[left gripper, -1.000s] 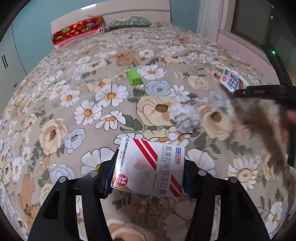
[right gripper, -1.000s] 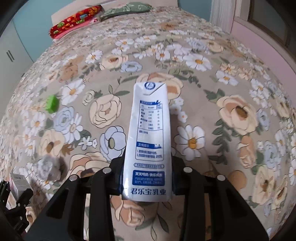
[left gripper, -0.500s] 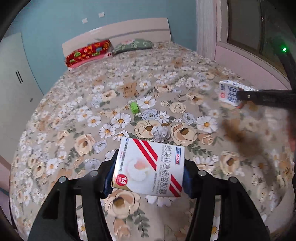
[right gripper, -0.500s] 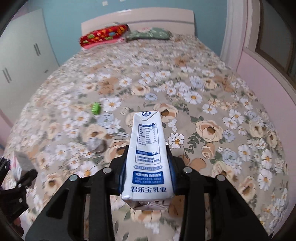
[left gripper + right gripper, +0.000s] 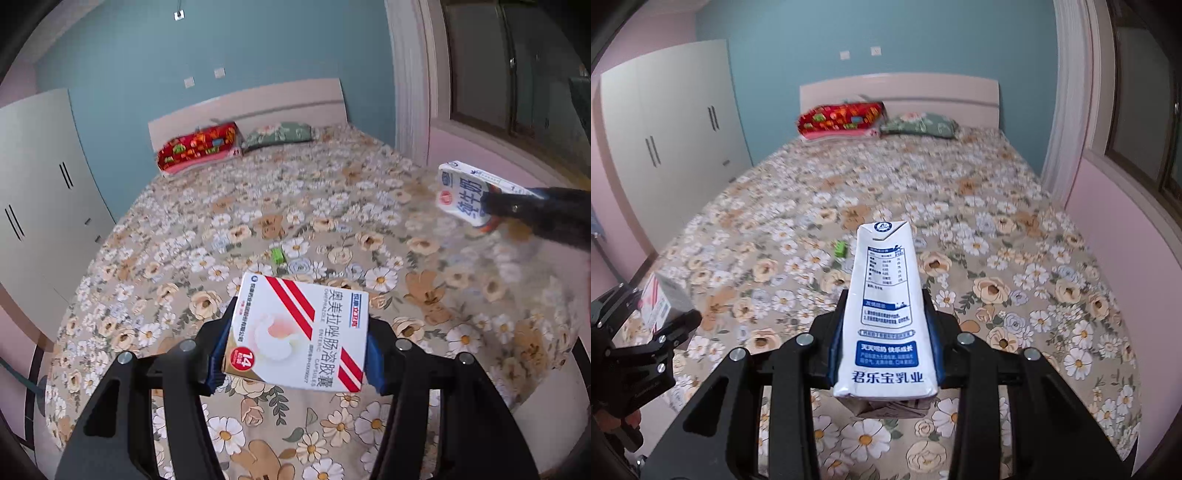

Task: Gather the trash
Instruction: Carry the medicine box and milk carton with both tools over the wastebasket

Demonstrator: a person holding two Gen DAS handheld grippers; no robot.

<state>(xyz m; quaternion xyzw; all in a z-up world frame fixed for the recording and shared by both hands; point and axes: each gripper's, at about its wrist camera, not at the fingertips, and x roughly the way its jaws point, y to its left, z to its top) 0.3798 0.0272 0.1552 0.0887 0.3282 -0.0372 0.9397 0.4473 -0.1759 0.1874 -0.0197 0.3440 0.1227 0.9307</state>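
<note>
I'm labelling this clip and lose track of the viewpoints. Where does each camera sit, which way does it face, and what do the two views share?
Left wrist: sits behind the left gripper, faces up the bed toward the headboard; jaws shut on the medicine box; right gripper at right edge.
Right wrist: sits behind the right gripper, same heading; jaws shut on the milk carton; left gripper at left edge.
Shared: bed, red pillow, green item.

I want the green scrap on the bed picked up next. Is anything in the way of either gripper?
Nothing lies around the green scrap, but both grippers are full: the left gripper clamps the medicine box, the right gripper the milk carton.
</note>
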